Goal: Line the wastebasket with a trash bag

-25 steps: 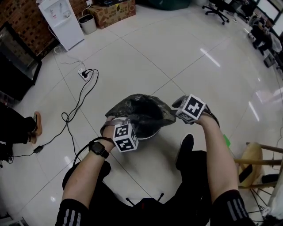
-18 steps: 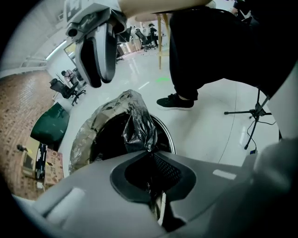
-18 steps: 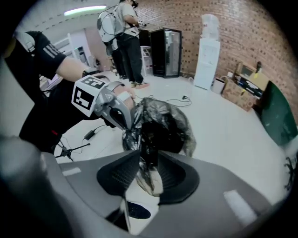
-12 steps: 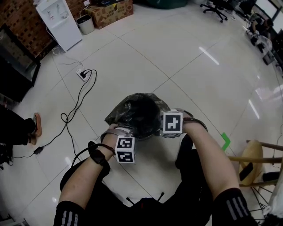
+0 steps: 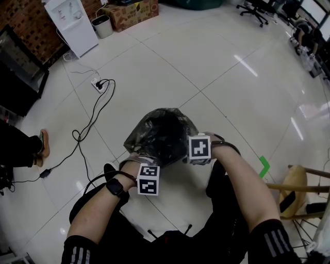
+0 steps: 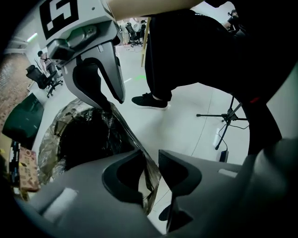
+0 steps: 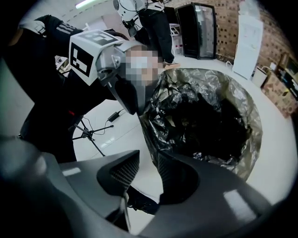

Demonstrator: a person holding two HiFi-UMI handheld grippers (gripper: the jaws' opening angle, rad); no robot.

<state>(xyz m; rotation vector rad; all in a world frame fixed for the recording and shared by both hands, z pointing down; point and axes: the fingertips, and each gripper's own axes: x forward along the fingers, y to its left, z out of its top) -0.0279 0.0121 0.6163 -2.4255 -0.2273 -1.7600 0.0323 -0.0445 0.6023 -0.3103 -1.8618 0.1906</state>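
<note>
A white tiled floor (image 5: 170,62) is seen across the whole head view, and a person in dark clothing is seen from above, bent low over it. The wastebasket (image 7: 255,139) is stood on that floor just ahead of the person's legs. It is covered almost wholly by the black trash bag (image 5: 161,133), whose mouth is spread wide over the rim and whose film is sunk into the hollow. The near edge of the bag is flanked by the two claws, both pointed steeply down.

The left claw (image 6: 150,155) is being opened. A fold of the bag's edge is seen between its jaws, laid against one of them, but a gap is shown and the film is not pinched. The right claw (image 7: 148,155) is being closed. Its jaws are apart, the bag's edge is seen just beside one jaw, and only floor and a dark shoe (image 7: 139,200) are shown in the gap.

Well apart from the basket, a white water dispenser (image 5: 69,23), a cardboard box (image 5: 131,13) and a power strip (image 5: 98,85) with a black cable (image 5: 85,134) are seen. A green tape mark (image 5: 264,166) is stuck to the floor at the right.
</note>
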